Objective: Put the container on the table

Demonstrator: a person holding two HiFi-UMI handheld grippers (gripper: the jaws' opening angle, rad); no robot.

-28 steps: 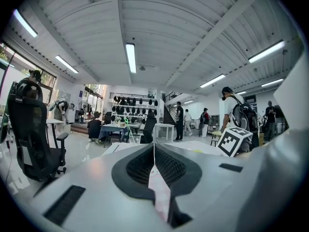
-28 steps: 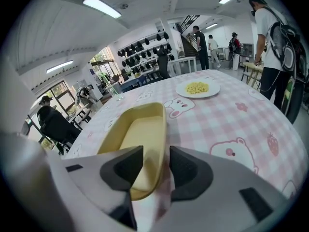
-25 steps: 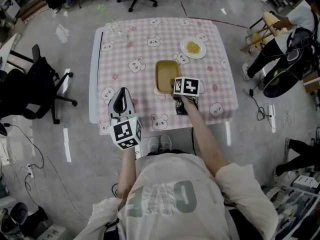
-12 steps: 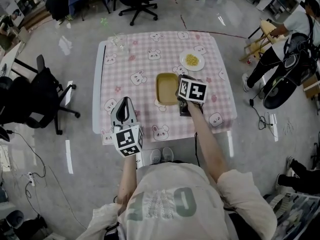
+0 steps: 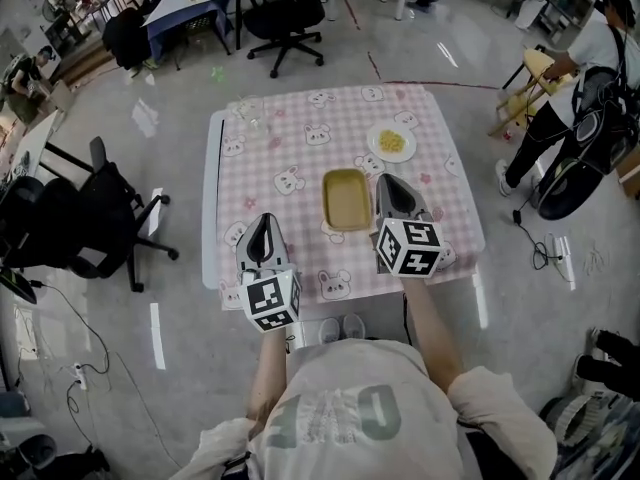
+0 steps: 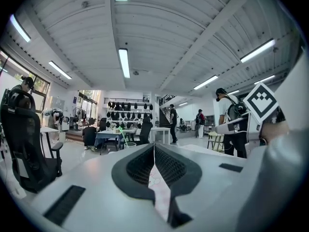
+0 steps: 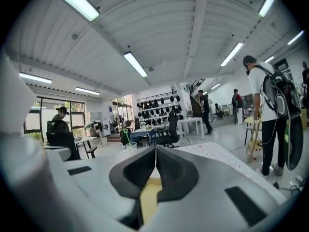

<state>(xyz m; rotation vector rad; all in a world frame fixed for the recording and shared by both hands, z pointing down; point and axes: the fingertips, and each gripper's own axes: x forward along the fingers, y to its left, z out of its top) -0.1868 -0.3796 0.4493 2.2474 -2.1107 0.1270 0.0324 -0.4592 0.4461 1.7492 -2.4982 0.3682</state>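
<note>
The yellow rectangular container (image 5: pixel 346 199) rests flat on the pink checked tablecloth (image 5: pixel 300 148), near the table's middle. My right gripper (image 5: pixel 388 181) hovers just right of it, held level, jaws shut and empty. In the right gripper view the shut jaws (image 7: pixel 155 150) meet at their tips, and the container (image 7: pixel 148 193) shows yellow below them. My left gripper (image 5: pixel 263 221) hangs over the table's near left part, also shut with nothing in it. In the left gripper view (image 6: pixel 154 146) only tablecloth shows under the jaws.
A white plate with yellow food (image 5: pixel 391 143) sits behind the container, and a clear glass (image 5: pixel 249 114) stands at the far left corner. Black office chairs (image 5: pixel 110 218) stand left of and behind the table. A person with a backpack (image 5: pixel 585 68) is at the right.
My right gripper has come up off the container's right rim, tipped from pointing down to level, and its jaws have shut. The container stays on the table. The left gripper rose slightly.
</note>
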